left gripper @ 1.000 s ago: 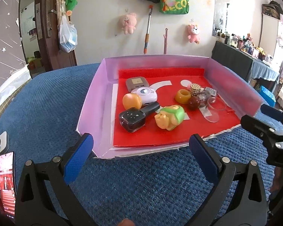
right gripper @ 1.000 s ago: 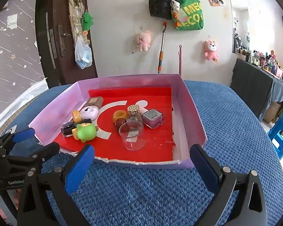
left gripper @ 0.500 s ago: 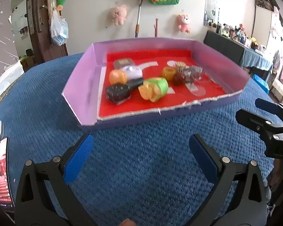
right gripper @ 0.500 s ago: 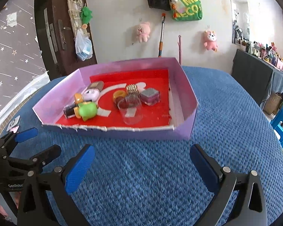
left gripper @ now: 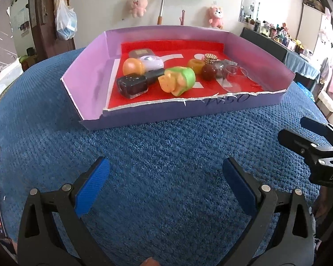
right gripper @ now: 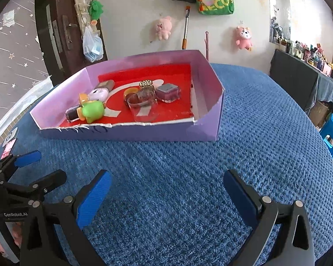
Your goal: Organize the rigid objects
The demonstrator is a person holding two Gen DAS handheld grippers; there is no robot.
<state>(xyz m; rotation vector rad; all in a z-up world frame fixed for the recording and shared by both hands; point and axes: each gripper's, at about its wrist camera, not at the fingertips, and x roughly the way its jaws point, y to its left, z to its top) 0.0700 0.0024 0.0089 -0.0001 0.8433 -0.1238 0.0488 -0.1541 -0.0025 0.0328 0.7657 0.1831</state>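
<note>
Hovering before purple tray, both well short | left gripper, right gripper gaping, empty | all trinkets lying inside tray | fitting either sorted or still-unsorted stage.

Lilac tray, red lining with white shapes. Nubby blue cloth beneath. Green-and-orange toy; black star-speckled bottle; orange ball; amber ring; gold-studded piece.

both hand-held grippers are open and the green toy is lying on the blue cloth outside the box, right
Not quite. Both hand-held grippers, left and right, are open, but the green toy lies inside the box, not on the blue cloth. The left wrist view shows it.
</note>
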